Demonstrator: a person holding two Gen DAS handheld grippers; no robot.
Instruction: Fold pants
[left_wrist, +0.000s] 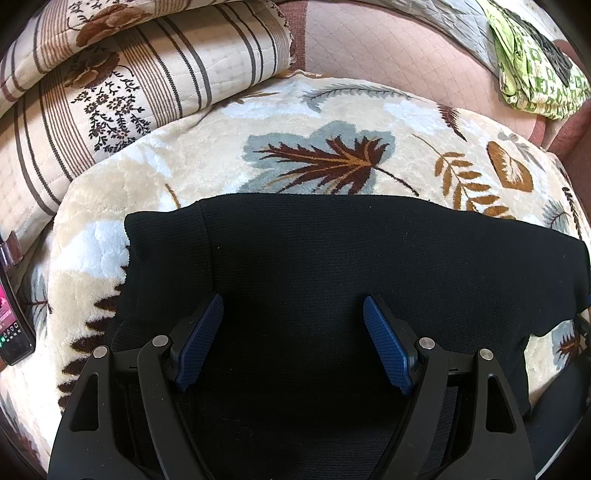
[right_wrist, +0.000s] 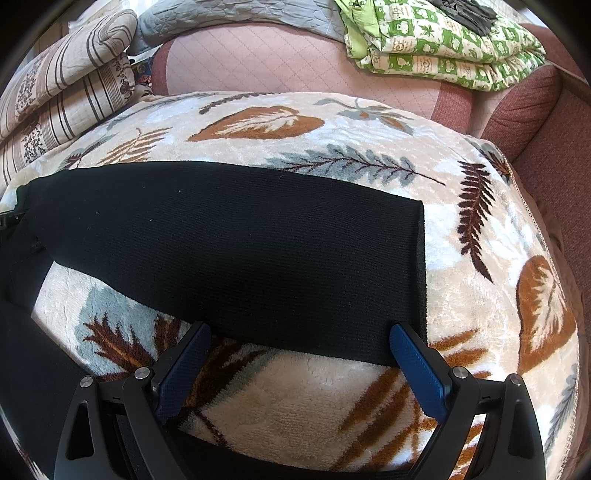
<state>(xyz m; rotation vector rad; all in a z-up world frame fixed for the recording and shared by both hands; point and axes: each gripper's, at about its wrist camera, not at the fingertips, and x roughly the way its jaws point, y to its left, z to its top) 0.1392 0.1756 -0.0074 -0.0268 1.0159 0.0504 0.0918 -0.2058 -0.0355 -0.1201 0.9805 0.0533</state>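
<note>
Black knit pants (left_wrist: 332, 258) lie flat on a cream leaf-pattern blanket (left_wrist: 258, 122). In the left wrist view their waistband end is at the left, and my left gripper (left_wrist: 293, 306) hovers open over the dark fabric, holding nothing. In the right wrist view a pant leg (right_wrist: 240, 243) runs across to its cuff at the right (right_wrist: 419, 266). My right gripper (right_wrist: 299, 332) is open, its blue fingers (right_wrist: 417, 365) at the leg's near edge by the cuff. A second black stretch of cloth (right_wrist: 26, 350) lies at the lower left.
A striped floral quilt (left_wrist: 110, 74) is piled at the back left. A folded green-and-white blanket (right_wrist: 443, 40) sits at the back right on a pink quilted sofa cover (right_wrist: 277, 62). A phone (left_wrist: 11, 314) lies at the far left edge.
</note>
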